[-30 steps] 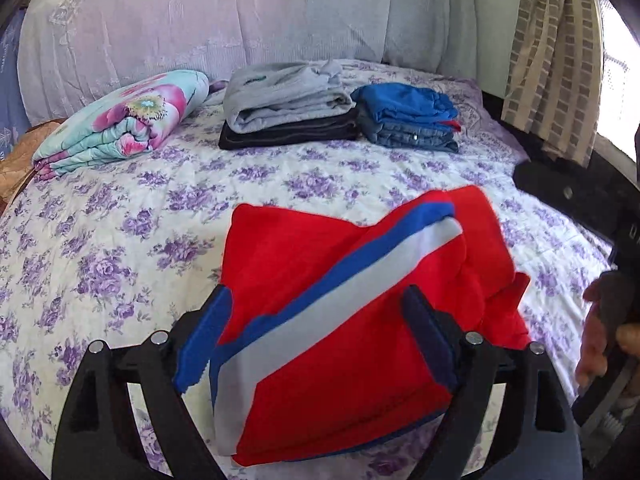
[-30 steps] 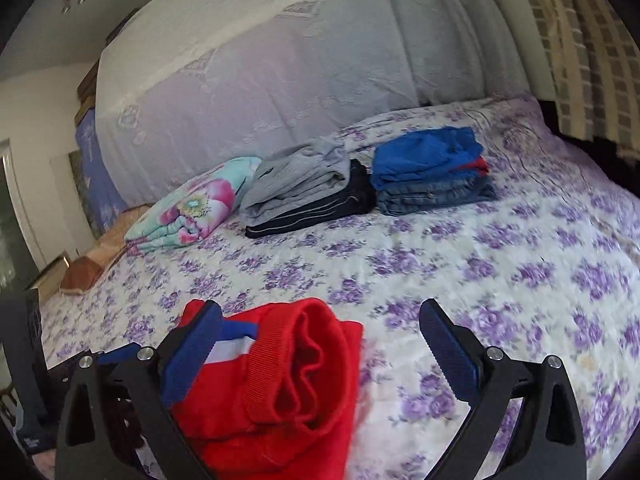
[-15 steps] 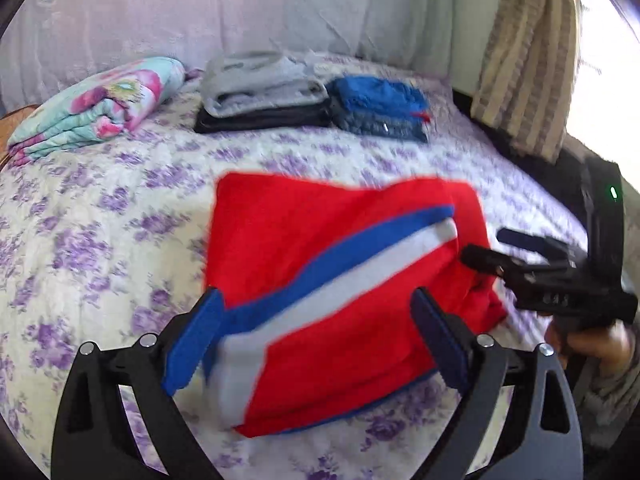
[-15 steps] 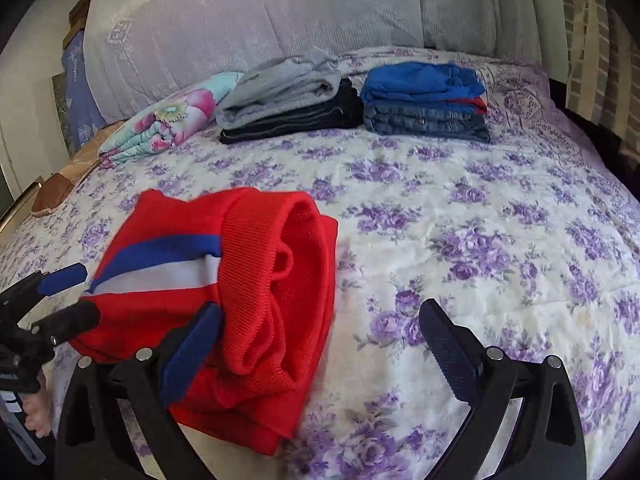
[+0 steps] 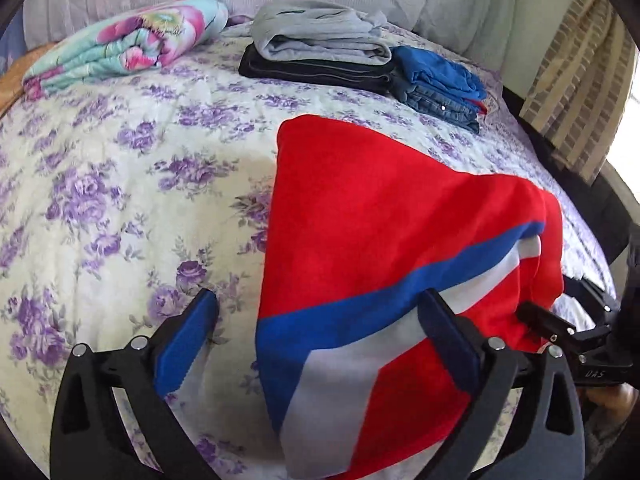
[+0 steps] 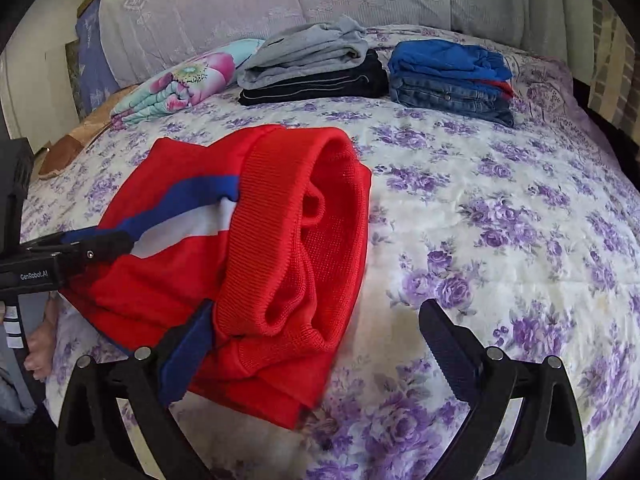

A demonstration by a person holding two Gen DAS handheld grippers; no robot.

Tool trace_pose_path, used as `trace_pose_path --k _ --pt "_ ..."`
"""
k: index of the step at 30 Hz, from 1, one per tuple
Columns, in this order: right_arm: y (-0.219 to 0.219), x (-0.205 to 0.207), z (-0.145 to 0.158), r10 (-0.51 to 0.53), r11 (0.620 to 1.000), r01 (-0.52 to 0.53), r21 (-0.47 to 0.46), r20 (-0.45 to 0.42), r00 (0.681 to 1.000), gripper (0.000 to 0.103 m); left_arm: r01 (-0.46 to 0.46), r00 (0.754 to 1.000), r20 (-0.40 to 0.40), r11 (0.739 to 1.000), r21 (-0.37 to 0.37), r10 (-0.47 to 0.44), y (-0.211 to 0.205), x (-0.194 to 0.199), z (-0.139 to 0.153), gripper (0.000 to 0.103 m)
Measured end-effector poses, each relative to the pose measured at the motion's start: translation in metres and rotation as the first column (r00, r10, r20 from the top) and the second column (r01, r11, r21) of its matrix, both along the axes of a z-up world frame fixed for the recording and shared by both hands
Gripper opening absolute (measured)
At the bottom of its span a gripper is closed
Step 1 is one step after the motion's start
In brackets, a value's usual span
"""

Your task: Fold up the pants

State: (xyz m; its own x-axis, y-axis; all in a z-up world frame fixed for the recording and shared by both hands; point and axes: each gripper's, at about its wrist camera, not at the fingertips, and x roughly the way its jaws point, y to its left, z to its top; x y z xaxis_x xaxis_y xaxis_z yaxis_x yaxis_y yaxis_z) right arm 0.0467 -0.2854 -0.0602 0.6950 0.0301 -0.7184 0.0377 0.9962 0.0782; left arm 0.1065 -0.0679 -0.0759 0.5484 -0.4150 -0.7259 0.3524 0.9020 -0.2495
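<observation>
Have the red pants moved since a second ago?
Yes. The red pants have come down to lie on the floral bedspread, nearer the gray and black folded stack in the right wrist view.

Since the earlier frames we see the red pants (image 5: 384, 208) lowered from mid-air onto the bed (image 5: 120, 208), folded flat. The left gripper (image 5: 316, 344) has just been opening; its jaws now straddle the pants' near edge without pinching. The right gripper (image 6: 316, 344) sits lower, beside the waistband.
</observation>
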Motion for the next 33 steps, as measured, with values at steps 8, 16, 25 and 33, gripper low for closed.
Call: trace_pose_path --k 8,16,25,33 --pt "0.011 -0.005 0.062 -0.031 0.998 0.042 -0.045 0.225 0.974 0.099 0.019 0.981 0.193 1.0 0.005 -0.019 -0.013 -0.027 0.043 0.097" --pt "0.011 0.06 0.039 -0.053 0.99 0.066 -0.122 0.108 0.993 0.099 0.129 0.974 0.16 0.973 0.189 -0.16 -0.067 -0.037 0.009 0.099" --pt "-0.002 0.039 0.033 -0.071 0.997 0.07 0.014 0.136 0.988 0.099 0.103 0.981 0.151 0.985 0.139 -0.123 -0.054 -0.042 0.017 0.099" --pt "0.003 0.021 0.005 -0.03 0.998 0.031 -0.053 0.026 0.999 0.099 -0.011 0.997 0.072 0.997 0.072 0.006 -0.024 -0.02 0.005 0.099"
